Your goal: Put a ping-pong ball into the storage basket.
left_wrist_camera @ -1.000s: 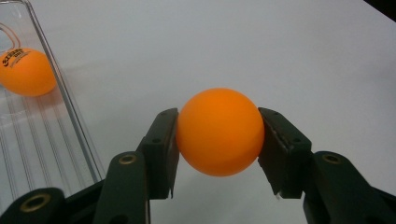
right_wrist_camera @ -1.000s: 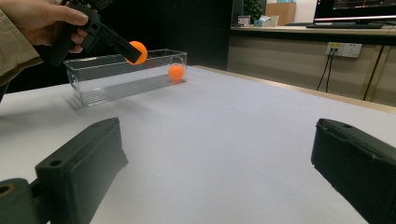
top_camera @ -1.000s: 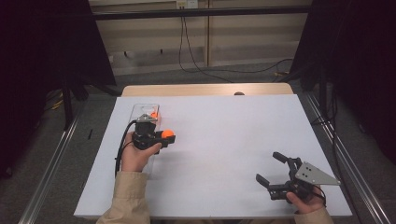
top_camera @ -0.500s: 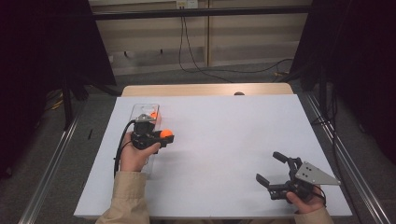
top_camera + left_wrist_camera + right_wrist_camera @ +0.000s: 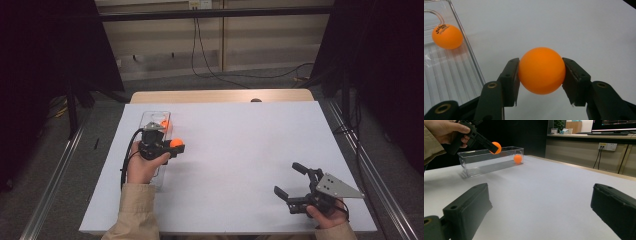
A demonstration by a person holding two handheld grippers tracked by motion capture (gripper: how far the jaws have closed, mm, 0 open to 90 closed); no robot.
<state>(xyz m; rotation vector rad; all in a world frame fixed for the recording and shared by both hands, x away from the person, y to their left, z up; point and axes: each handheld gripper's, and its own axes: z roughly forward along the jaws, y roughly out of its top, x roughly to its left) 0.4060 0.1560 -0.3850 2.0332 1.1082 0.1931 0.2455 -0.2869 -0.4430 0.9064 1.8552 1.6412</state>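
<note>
My left gripper (image 5: 541, 72) is shut on an orange ball (image 5: 541, 70), held in the air just right of a clear plastic box (image 5: 451, 72). In the high view that held ball (image 5: 176, 143) sits at the left gripper (image 5: 172, 146), beside the clear box (image 5: 148, 120). A second orange ball (image 5: 447, 36) lies inside the box, seen also as the ball in the box (image 5: 164, 124). My right gripper (image 5: 291, 179) rests open near the table's front right, nothing between its jaws. From the right gripper (image 5: 539, 212) view, the held ball (image 5: 496, 147) hangs above the box (image 5: 489, 160).
A white sheet (image 5: 240, 150) covers the table, with bare wood (image 5: 220, 96) along the far edge. Metal rails (image 5: 55, 170) run down both sides. Cables (image 5: 210, 65) lie on the floor behind. Wide free room lies between the two grippers.
</note>
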